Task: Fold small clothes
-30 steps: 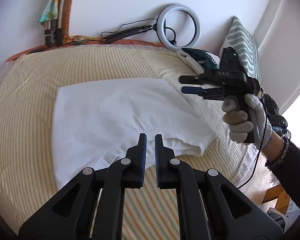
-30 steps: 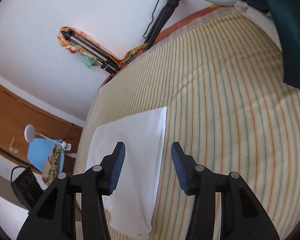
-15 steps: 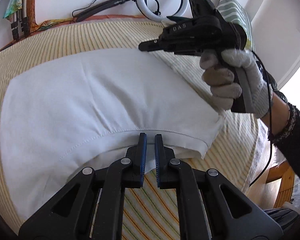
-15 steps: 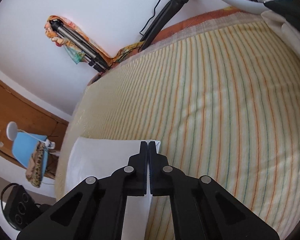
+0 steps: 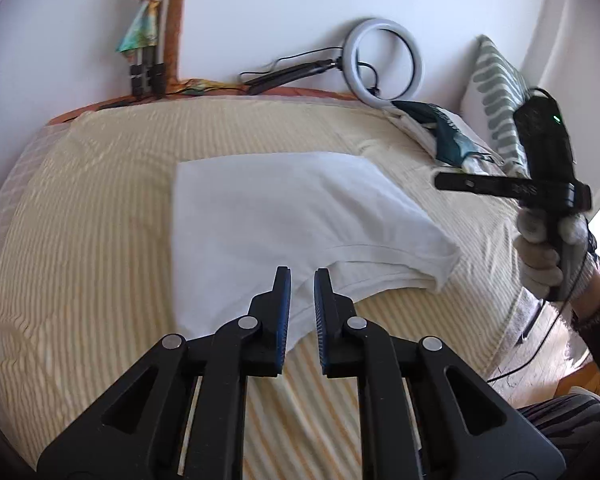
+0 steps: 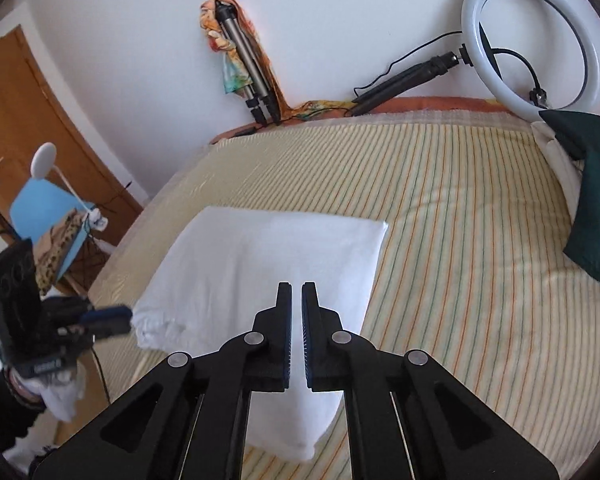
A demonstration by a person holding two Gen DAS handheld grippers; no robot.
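Note:
A white garment (image 5: 284, 216) lies folded flat on the striped bed cover (image 5: 80, 220); it also shows in the right wrist view (image 6: 268, 264). My left gripper (image 5: 301, 280) hovers over the garment's near edge, its jaws slightly apart and empty. My right gripper (image 6: 296, 292) is above the garment's near part, its jaws nearly together with nothing between them. The right gripper also appears at the right of the left wrist view (image 5: 452, 182), raised clear of the cloth. The left gripper appears at the left of the right wrist view (image 6: 112, 316).
A ring light (image 5: 382, 60) leans on the wall behind the bed. A dark green cloth on a white pile (image 5: 440, 128) and a patterned pillow (image 5: 496, 92) lie at the bed's far right. A tripod (image 6: 248, 64) stands at the wall. The bed's edge (image 5: 512, 312) drops to the floor at the right.
Both grippers have pulled back and up from the garment. The right gripper, open a second ago, stays closed and has moved away to the right. The garment lies still.

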